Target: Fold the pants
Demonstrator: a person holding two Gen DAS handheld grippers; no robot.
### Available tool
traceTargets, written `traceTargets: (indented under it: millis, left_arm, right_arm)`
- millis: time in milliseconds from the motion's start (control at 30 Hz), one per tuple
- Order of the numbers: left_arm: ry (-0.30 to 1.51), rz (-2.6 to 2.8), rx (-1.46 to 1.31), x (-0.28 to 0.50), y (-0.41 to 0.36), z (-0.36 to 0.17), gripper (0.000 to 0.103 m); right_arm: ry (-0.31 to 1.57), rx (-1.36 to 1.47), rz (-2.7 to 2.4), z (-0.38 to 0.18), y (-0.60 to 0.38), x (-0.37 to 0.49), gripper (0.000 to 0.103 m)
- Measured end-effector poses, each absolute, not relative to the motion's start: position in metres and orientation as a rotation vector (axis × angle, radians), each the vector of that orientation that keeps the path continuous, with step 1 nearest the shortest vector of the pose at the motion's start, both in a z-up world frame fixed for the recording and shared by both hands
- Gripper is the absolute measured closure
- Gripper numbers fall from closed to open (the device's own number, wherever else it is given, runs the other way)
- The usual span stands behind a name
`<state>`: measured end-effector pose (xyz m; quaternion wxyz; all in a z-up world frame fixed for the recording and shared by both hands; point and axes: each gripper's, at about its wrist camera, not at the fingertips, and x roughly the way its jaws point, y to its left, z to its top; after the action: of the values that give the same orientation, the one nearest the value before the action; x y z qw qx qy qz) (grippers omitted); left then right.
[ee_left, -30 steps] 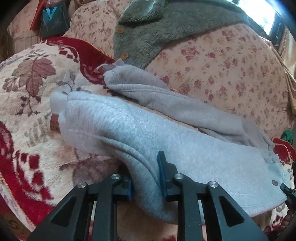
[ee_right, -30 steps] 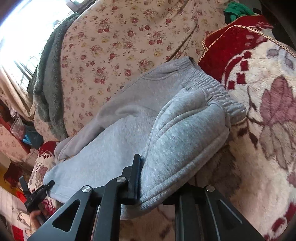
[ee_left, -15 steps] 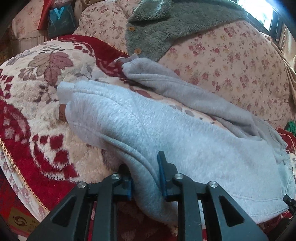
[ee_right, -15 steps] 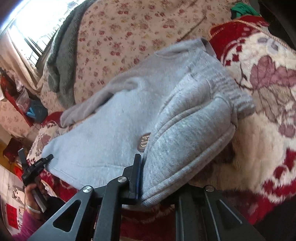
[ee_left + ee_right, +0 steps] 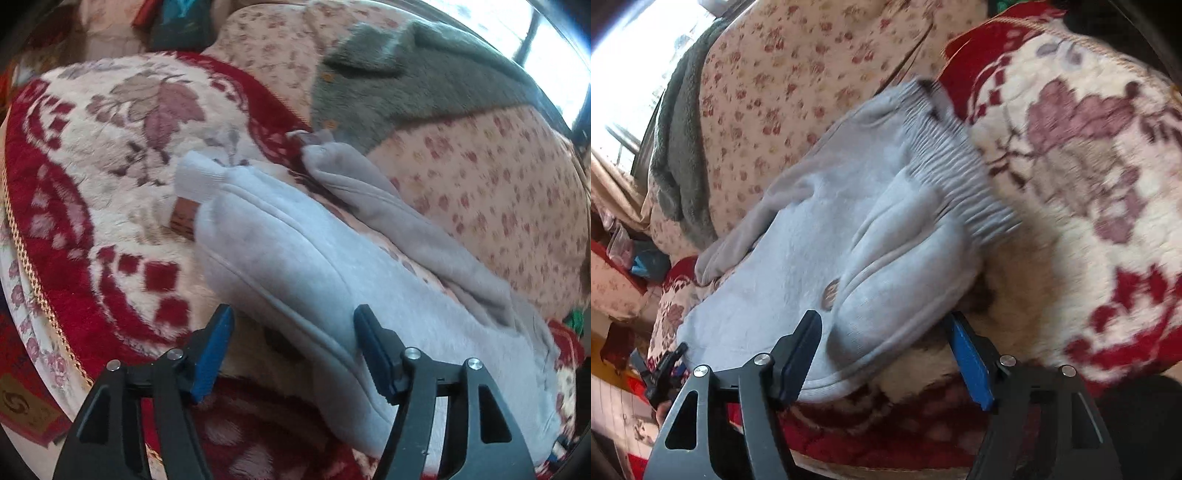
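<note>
Light grey fleece pants (image 5: 332, 266) lie on a red and cream floral blanket (image 5: 110, 147). One leg lies near me with its cuff (image 5: 197, 177) to the upper left; the other leg (image 5: 388, 206) trails behind against the floral cushion. My left gripper (image 5: 295, 332) is open, its jaws astride the near edge of the pants. In the right wrist view the ribbed waistband (image 5: 953, 162) is at the upper right, and my right gripper (image 5: 886, 339) is open, astride the folded waist edge of the pants (image 5: 812, 258).
A grey fleece jacket (image 5: 424, 74) drapes over the floral cushion (image 5: 498, 184) behind the pants. The blanket's front edge with gold cord (image 5: 33, 280) drops off to the left. The left gripper also shows at the lower left of the right wrist view (image 5: 665, 365).
Both grippers have opened and let go of the pants, which now lie flat on the blanket. Both have drawn back slightly.
</note>
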<state>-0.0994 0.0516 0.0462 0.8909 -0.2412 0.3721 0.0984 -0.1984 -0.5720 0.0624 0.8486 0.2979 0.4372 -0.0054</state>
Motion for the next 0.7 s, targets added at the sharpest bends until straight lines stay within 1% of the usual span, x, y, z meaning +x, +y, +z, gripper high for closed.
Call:
traceTargets:
  millis: [167,200,233,267,367,400,467,500,533,567,700]
  left_arm:
    - [0.782,0.242,-0.533,-0.087,0.068,0.043,0.037]
    - [0.784,0.251,-0.538,-0.086,0.070,0.043,0.047]
    - [0.786,0.255,-0.531,-0.086,0.071,0.044,0.066]
    - [0.795,0.264,-0.503,-0.085,0.070,0.045,0.071]
    - [0.803,0.287,-0.422,-0.088,0.064,0.046,0.073]
    - [0.806,0.291,-0.415,-0.089,0.063,0.045,0.072]
    - [0.801,0.306,-0.421,-0.094,0.065,0.045,0.066]
    - [0.796,0.325,-0.426,-0.097,0.067,0.046,0.049]
    - [0.791,0.358,-0.431,-0.101,0.070,0.048,0.035]
    - [0.785,0.364,-0.439,-0.102,0.073,0.049,0.034]
    - [0.807,0.356,-0.455,-0.100,0.081,0.047,0.034]
  right_arm:
    - [0.905,0.635,-0.070,0.075,-0.590,-0.202,0.024]
    - [0.901,0.635,-0.075,0.078,-0.592,-0.202,0.024]
    - [0.895,0.631,-0.079,0.080,-0.593,-0.203,0.024]
    - [0.881,0.617,-0.085,0.086,-0.593,-0.204,0.024]
    - [0.847,0.553,-0.093,0.101,-0.587,-0.206,0.024]
    - [0.839,0.537,-0.091,0.105,-0.585,-0.205,0.024]
    - [0.831,0.511,-0.076,0.110,-0.579,-0.201,0.021]
    - [0.834,0.491,-0.070,0.111,-0.575,-0.198,0.021]
    - [0.839,0.478,-0.067,0.110,-0.572,-0.195,0.020]
    - [0.846,0.469,-0.064,0.109,-0.570,-0.192,0.020]
    - [0.876,0.476,-0.047,0.100,-0.564,-0.180,0.020]
